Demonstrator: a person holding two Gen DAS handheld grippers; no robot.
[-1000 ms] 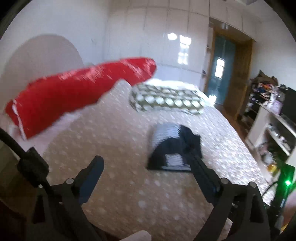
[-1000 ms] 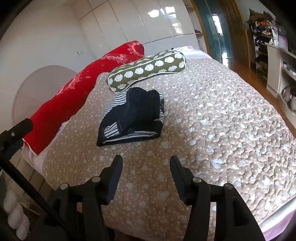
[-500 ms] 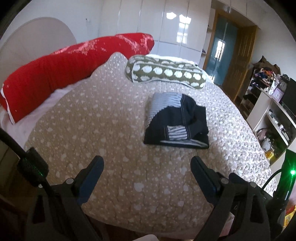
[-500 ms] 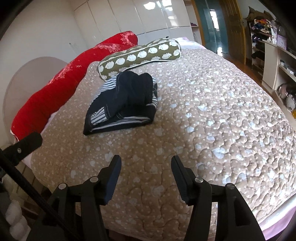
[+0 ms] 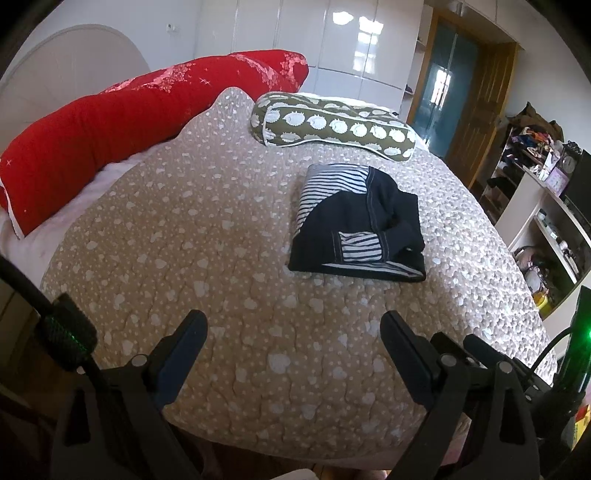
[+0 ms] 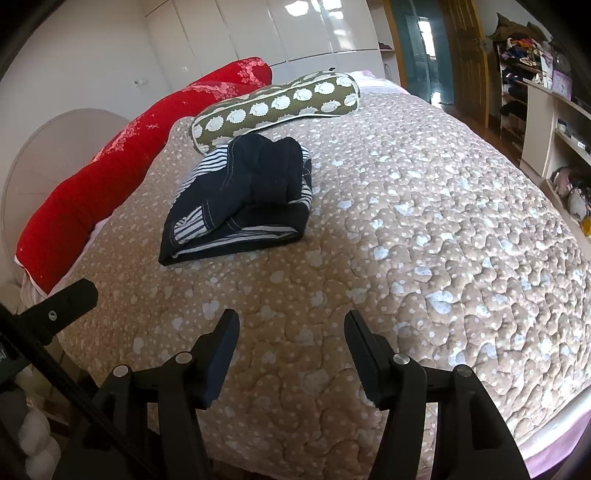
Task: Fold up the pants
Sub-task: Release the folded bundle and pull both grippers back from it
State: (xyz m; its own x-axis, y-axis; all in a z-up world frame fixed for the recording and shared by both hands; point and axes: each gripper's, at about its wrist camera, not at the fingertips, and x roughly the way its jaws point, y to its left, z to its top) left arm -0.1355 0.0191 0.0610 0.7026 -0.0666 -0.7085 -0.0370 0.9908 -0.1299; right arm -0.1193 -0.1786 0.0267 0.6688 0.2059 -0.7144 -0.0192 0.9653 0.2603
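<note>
The pants (image 5: 354, 225), dark navy with striped lining, lie in a folded bundle on the beige quilted bed (image 5: 207, 236). They also show in the right wrist view (image 6: 243, 195), left of centre. My left gripper (image 5: 293, 325) is open and empty, over the bed's near edge, well short of the pants. My right gripper (image 6: 291, 321) is open and empty, also near the bed's front edge, with the pants ahead and to its left.
A long red pillow (image 5: 122, 122) lies along the left side of the bed. A green patterned bolster (image 5: 332, 125) lies just behind the pants. Shelves with clutter (image 5: 546, 206) stand to the right. White wardrobe doors (image 6: 295, 33) and a doorway are at the back.
Both grippers have risen and tilted down over the bed, so the pants sit nearer the middle of each view. The pants have not moved. Both grippers stay open.
</note>
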